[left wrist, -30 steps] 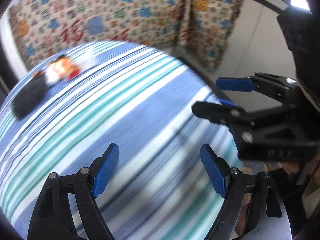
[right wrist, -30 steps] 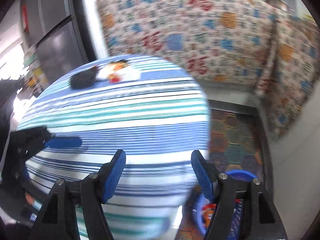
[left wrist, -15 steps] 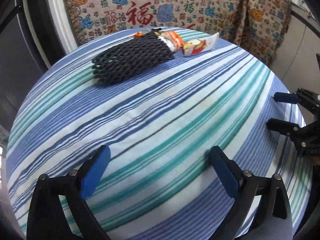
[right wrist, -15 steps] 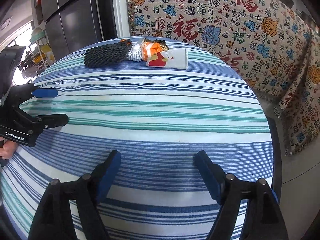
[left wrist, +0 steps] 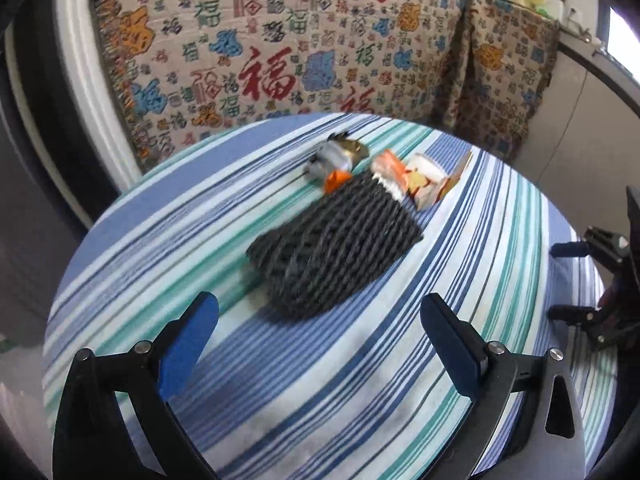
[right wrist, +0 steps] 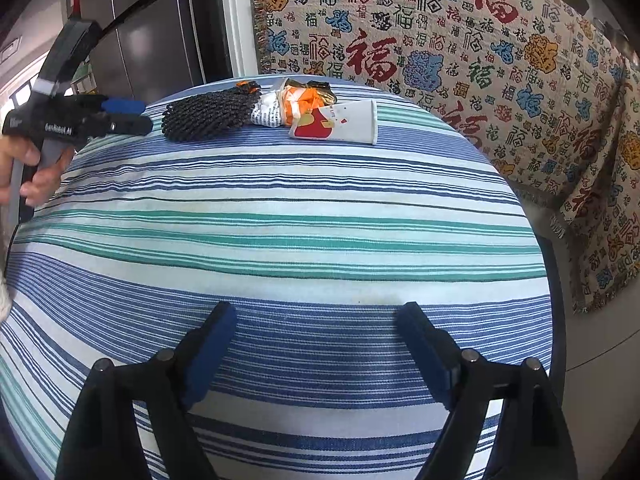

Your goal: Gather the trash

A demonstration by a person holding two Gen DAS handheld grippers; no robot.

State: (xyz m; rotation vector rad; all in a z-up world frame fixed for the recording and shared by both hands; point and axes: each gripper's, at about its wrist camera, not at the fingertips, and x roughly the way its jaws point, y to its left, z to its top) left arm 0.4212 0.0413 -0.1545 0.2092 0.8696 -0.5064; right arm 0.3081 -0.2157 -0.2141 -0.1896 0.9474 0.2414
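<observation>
Above the striped table [left wrist: 320, 380], both tongs gape empty, the right tongs [right wrist: 316, 350] just widening.

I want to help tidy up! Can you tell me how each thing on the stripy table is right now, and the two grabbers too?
Black foam net: lying flat, untouched.
Crumpled wrapper: scrunched, lying beside the net.
Paper cup: tipped on its side.
Left gripper: open, empty, near the net.
Right gripper: just been opening, empty, far from the trash.

Black foam net [left wrist: 336, 240] hides wrappers' [left wrist: 390, 174] near ends.
</observation>
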